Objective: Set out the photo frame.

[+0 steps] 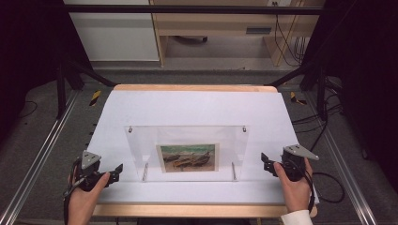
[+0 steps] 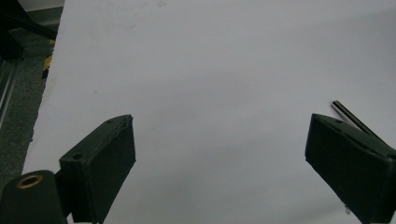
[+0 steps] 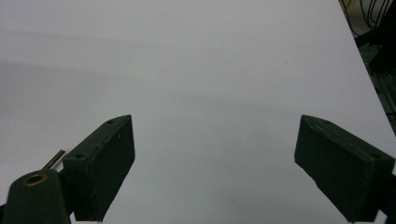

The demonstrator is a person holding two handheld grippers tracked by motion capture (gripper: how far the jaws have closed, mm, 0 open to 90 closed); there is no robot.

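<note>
A clear acrylic picture frame [image 1: 187, 152] lies flat on the white table sheet [image 1: 197, 108], with a small painting of boats [image 1: 188, 157] inside it. Two metal pins [image 1: 145, 171] lie along its front corners, and one pin [image 2: 350, 117] pokes in at the right of the left gripper view. My left gripper [image 1: 117, 171] rests open on the sheet to the left of the frame, nothing between its jaws. My right gripper [image 1: 265, 164] rests open to the right of the frame, also with nothing in it. A pin tip [image 3: 55, 158] peeks past its left jaw.
The wooden table edge [image 1: 187, 210] runs along the front. Dark metal rig bars [image 1: 70, 70] stand at both sides. Cables [image 1: 328, 187] trail on the grey floor at the right. A wooden desk [image 1: 220, 23] stands beyond the table.
</note>
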